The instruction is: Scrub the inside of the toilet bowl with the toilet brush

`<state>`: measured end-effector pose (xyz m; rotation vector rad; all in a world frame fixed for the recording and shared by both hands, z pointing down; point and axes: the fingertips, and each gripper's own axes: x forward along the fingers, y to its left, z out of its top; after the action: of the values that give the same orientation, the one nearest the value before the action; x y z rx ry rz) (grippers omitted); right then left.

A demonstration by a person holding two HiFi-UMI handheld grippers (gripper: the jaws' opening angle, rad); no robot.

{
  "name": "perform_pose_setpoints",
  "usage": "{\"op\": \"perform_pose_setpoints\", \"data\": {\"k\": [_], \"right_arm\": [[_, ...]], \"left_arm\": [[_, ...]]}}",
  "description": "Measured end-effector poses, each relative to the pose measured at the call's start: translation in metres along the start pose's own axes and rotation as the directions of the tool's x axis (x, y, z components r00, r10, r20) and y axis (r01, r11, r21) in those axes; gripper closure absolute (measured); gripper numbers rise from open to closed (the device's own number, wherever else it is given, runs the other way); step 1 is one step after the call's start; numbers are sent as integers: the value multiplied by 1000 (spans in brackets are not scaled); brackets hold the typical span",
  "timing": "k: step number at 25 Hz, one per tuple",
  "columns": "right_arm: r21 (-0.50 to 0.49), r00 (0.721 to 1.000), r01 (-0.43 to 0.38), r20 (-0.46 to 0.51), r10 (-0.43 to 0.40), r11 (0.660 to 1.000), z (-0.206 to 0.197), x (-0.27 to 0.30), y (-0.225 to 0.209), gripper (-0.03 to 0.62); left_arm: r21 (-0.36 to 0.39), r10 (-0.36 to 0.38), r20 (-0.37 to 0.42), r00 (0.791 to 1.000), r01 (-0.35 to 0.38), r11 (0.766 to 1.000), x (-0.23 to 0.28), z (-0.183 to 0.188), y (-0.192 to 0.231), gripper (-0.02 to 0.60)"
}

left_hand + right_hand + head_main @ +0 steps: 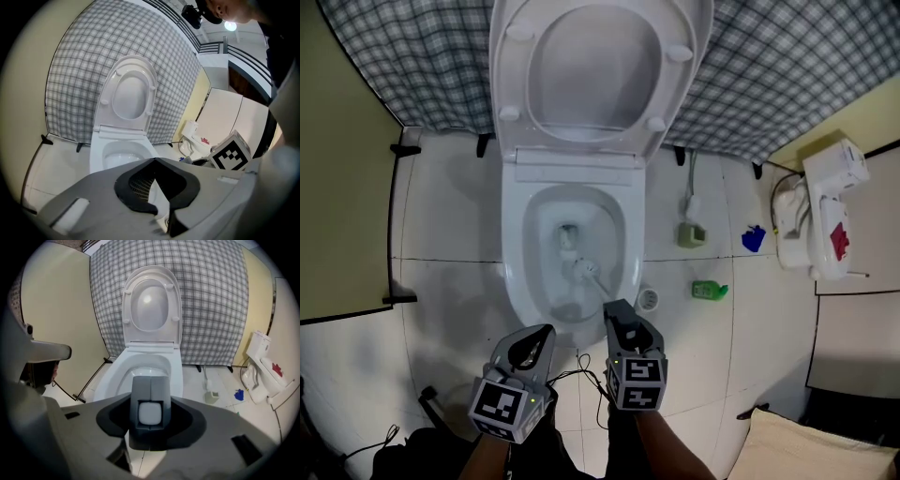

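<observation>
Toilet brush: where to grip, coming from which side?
The brush head sits in the bowl, with the handle slanting up toward the front rim. So grip the handle's free end, from the bowl's front; the right hand-held gripper clamps it there.

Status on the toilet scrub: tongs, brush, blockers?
Left tongs shut, empty. Right tongs shut on toilet brush, bristles inside toilet bowl. Seat up, nothing blocking.

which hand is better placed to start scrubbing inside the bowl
Right. The right gripper is shut on the toilet brush, whose head already sits inside the toilet bowl. The left gripper holds nothing and sits in front of the rim.
</observation>
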<state>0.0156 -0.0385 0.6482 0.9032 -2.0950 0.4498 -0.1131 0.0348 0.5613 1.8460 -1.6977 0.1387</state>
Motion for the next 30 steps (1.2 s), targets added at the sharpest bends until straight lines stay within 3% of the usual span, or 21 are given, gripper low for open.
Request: {"op": "perform_pose_setpoints", "data": {"k": [7, 15, 23, 30], "right_arm": [[-11, 997, -65, -52, 64, 998, -12, -12, 35, 393], [-2, 992, -123, -35, 123, 992, -5, 25, 62, 393], [18, 990, -115, 90, 113, 993, 43, 69, 67, 393], [-23, 988, -37, 147, 40, 999, 75, 91, 41, 393]], "left_arm": [[-19, 14, 12, 1000, -13, 1000, -5, 3, 6, 574], [-16, 22, -2, 1000, -22, 1000, -13, -2, 15, 575], [-10, 13, -31, 999, -14, 1000, -14, -10, 26, 574], [9, 5, -52, 999, -4, 1000, -11, -8, 38, 575]]}}
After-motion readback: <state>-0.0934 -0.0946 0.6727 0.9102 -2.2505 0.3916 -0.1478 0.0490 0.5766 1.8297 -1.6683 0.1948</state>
